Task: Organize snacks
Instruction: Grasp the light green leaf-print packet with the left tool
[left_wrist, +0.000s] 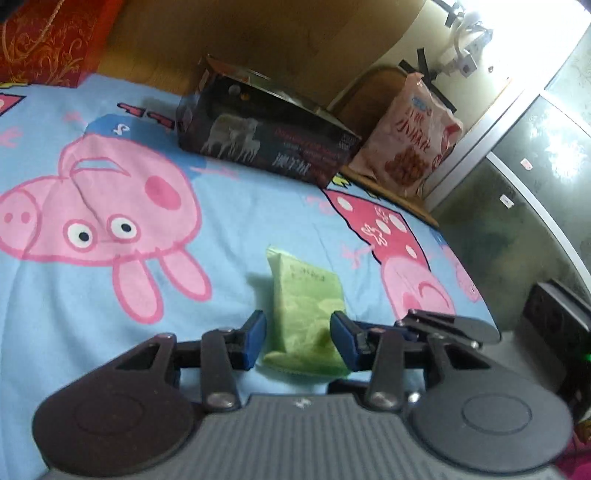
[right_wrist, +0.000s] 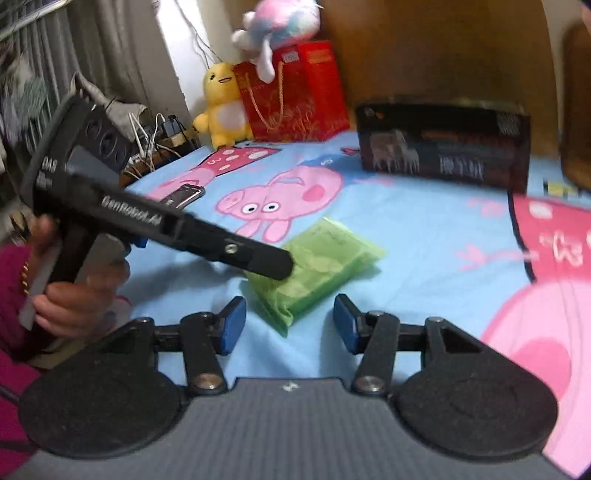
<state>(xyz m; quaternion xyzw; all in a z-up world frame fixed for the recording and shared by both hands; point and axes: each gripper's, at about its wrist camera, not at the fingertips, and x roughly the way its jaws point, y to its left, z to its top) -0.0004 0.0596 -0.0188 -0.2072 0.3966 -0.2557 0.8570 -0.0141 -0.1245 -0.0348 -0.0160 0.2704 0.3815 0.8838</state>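
Observation:
A green snack packet (left_wrist: 308, 314) lies flat on the blue cartoon bed sheet (left_wrist: 110, 302). My left gripper (left_wrist: 298, 338) is open, its blue pads on either side of the packet's near end, not closed on it. In the right wrist view the packet (right_wrist: 321, 266) lies just ahead of my right gripper (right_wrist: 289, 325), which is open and empty. The left gripper (right_wrist: 273, 264) reaches in from the left over the packet. A dark open-topped box (left_wrist: 266, 136) stands at the far side of the bed; it also shows in the right wrist view (right_wrist: 443, 147).
A pink snack bag (left_wrist: 410, 144) leans on a wooden chair beyond the box. A red gift bag (right_wrist: 295, 92), a yellow plush (right_wrist: 221, 103) and a pastel plush (right_wrist: 277, 26) sit at the bed's far left corner. A small metallic object (right_wrist: 184, 194) lies on the sheet.

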